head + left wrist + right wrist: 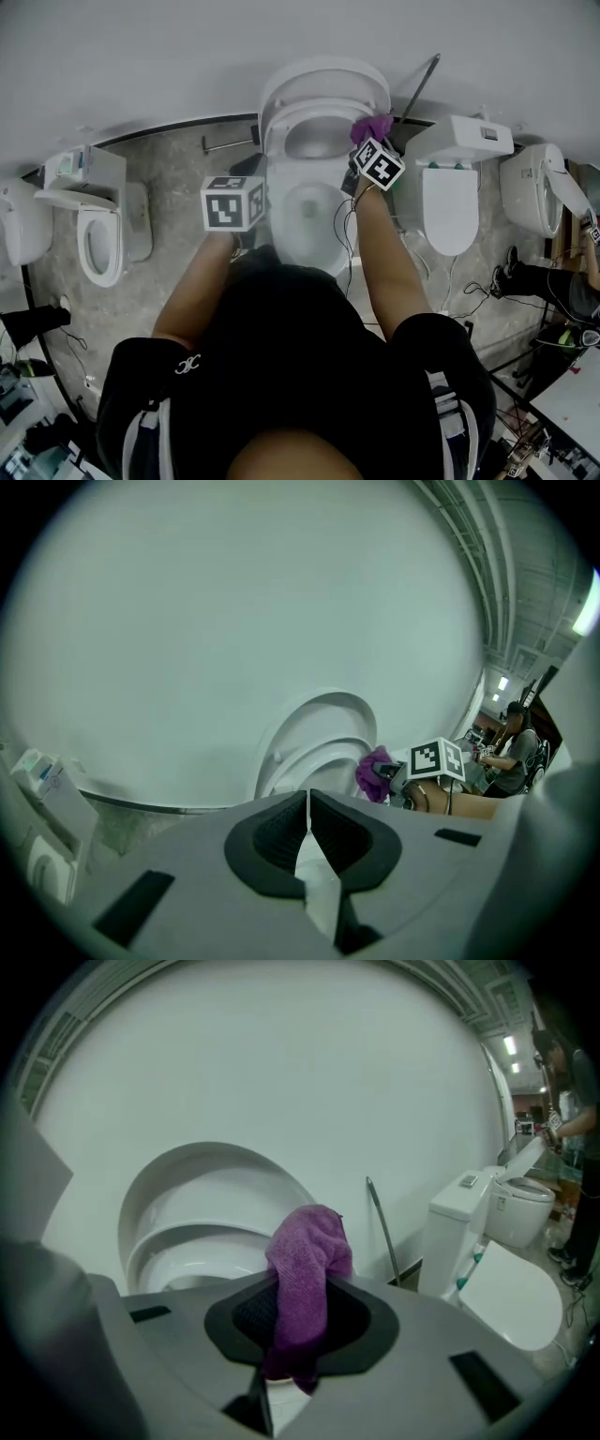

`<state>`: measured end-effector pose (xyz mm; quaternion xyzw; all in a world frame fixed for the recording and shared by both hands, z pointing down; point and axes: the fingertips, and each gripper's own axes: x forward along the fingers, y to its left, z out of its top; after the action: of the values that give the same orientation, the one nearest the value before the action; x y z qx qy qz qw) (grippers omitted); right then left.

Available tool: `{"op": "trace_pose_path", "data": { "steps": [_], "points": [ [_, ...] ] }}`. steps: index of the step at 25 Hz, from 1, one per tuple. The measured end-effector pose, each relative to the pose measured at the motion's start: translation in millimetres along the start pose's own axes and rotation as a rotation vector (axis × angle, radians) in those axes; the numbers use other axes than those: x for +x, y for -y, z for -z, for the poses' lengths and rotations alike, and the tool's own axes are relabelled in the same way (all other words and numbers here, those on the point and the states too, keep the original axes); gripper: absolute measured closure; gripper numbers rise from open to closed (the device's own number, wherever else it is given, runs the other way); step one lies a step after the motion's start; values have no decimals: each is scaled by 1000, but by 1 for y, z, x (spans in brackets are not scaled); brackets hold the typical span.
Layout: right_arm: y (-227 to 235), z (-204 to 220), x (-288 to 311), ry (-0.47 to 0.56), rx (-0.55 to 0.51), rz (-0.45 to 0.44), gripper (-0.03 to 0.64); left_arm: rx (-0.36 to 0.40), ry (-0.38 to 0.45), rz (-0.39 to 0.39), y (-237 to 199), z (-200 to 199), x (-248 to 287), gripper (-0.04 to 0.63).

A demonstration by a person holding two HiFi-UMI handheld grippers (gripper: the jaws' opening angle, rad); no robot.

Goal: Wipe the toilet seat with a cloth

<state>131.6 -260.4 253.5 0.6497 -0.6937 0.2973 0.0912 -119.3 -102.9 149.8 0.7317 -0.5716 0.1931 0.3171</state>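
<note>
While both arms are stretched over the toilet, the cloth [372, 127] is seen from the head view pinched in the right gripper [367, 142], just at the seat's [277, 122] right edge. The left gripper [246, 173] is placed farther back.

In the left gripper view, the jaws are pressed together, and nothing is held.

In the right gripper view, the cloth [305, 1279] is clamped and draped, and the seat [169, 1241] is found just ahead, leftward.

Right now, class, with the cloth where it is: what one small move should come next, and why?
Probably ease the right tongs forward and down until the purple cloth touches the toilet seat. The cloth is clamped in those tongs and sits near the seat's right side, not visibly touching it. The left tongs are shut and empty, so they can wait.
</note>
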Motion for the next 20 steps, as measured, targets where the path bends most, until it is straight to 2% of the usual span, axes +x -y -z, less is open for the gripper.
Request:
{"op": "trace_pose_path", "data": {
  "steps": [5, 10, 12, 20],
  "points": [
    [9, 7, 23, -38, -14, 52, 535, 3, -18, 18, -9, -4, 12, 586],
    [10, 6, 35, -33, 124, 42, 535, -17, -27, 22, -15, 2, 17, 586],
    [9, 6, 35, -40, 149, 45, 535, -31, -30, 19, -15, 6, 16, 586],
    [-8, -4, 30, -33, 104, -16, 537, -69, -16, -1, -9, 20, 2, 586]
  ]
}}
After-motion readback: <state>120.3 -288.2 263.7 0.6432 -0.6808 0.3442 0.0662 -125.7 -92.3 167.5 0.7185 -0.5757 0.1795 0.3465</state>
